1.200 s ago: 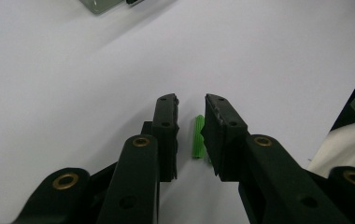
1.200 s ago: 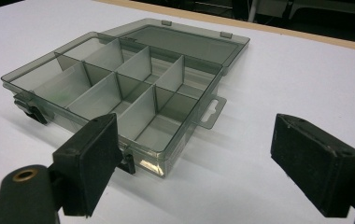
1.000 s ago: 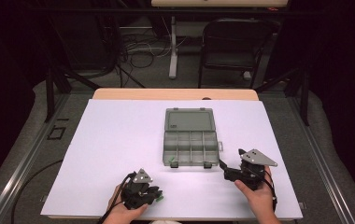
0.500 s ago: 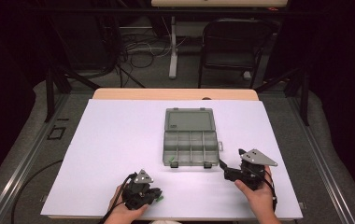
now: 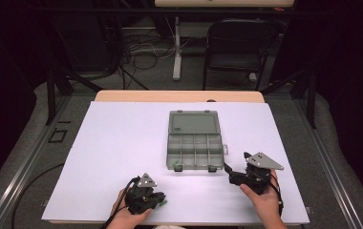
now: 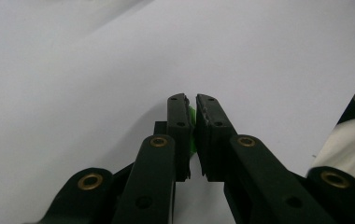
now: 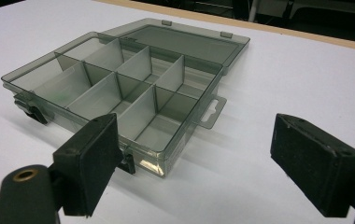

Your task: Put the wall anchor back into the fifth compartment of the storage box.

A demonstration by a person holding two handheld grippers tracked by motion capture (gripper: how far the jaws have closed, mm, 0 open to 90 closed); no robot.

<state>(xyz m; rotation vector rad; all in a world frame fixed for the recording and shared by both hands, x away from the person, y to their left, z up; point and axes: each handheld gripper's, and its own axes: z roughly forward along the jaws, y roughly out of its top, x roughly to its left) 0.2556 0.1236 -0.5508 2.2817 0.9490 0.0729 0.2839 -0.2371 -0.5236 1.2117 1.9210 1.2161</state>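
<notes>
We have the left gripper (image 6: pixel 190 105) low at the near edge of the table (image 5: pixel 122 124), its jaws having just been closing, now nearly together and pinching a small green piece (image 6: pixel 192 122) between the pads. The piece sits right at the table surface, well apart from the open box (image 5: pixel 195 143) at mid-table. So we judge the pick-up to be the step in hand: the grip is made, the lift not yet. Our right gripper (image 7: pixel 199 163) waits just beside the box's near right corner, jaws wide apart and holding nothing. Next we likely need to raise the piece, carry it over to the box and let it go above one compartment, keeping clear of the dividers.
</notes>
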